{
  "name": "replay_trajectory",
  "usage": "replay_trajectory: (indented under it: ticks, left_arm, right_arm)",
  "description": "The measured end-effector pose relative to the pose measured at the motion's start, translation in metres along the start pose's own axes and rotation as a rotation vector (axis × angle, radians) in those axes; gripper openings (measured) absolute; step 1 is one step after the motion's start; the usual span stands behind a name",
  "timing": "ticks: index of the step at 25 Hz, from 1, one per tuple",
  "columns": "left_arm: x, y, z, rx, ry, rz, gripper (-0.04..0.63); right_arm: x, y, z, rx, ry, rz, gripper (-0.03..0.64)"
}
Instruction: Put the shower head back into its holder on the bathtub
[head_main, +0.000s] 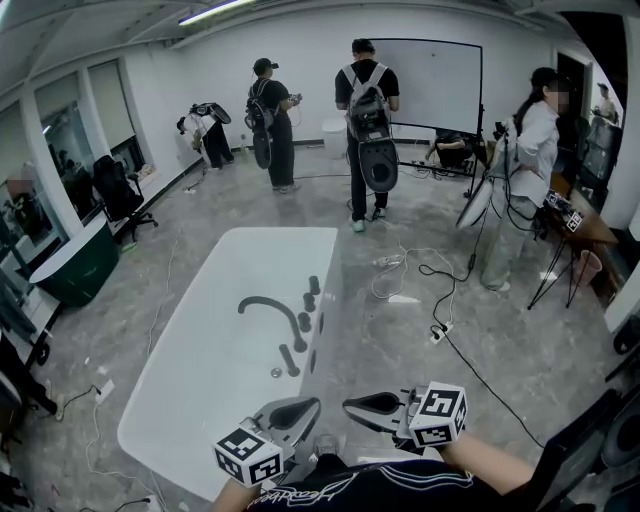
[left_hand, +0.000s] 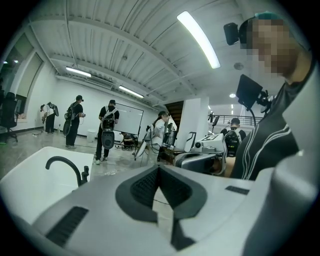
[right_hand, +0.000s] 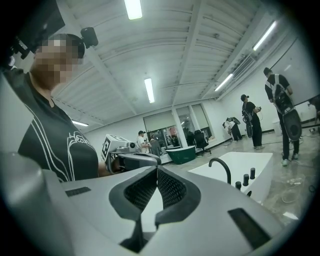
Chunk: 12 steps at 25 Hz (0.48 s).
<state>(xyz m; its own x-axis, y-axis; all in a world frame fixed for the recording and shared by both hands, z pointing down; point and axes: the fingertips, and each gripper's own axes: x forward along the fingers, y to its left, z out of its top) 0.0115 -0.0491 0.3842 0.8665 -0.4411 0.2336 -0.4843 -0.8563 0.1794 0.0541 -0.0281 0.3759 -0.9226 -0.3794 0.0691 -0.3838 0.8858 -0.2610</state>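
White bathtub (head_main: 215, 300) fills the floor in front of you, and its dark curved faucet (head_main: 270, 304) arches over the basin from the right-hand rim. The knobs (head_main: 309, 300) stand in a row along that rim. The shower head (head_main: 288, 360), a slim dark piece, sits just nearer you than the faucet's foot. It is too small to tell whether it is seated properly. Your left gripper (left_hand: 159, 180) has its jaws pressed together with nothing between them. Your right gripper (right_hand: 156, 180) is the same, pads meeting and empty. Both hover close to your chest, tips turned toward each other, well apart from the tub fittings. Several people (head_main: 365, 110) stand across the room near a whiteboard (head_main: 430, 80).
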Motion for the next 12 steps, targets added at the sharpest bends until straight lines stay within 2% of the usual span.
replay_trajectory:
  ticks: [12]
  left_arm:
    - [-0.004,-0.017,-0.006,0.004,-0.010,-0.013,0.005]
  right_arm:
    - [-0.011,0.009,-0.007,-0.016,0.006,-0.031,0.015]
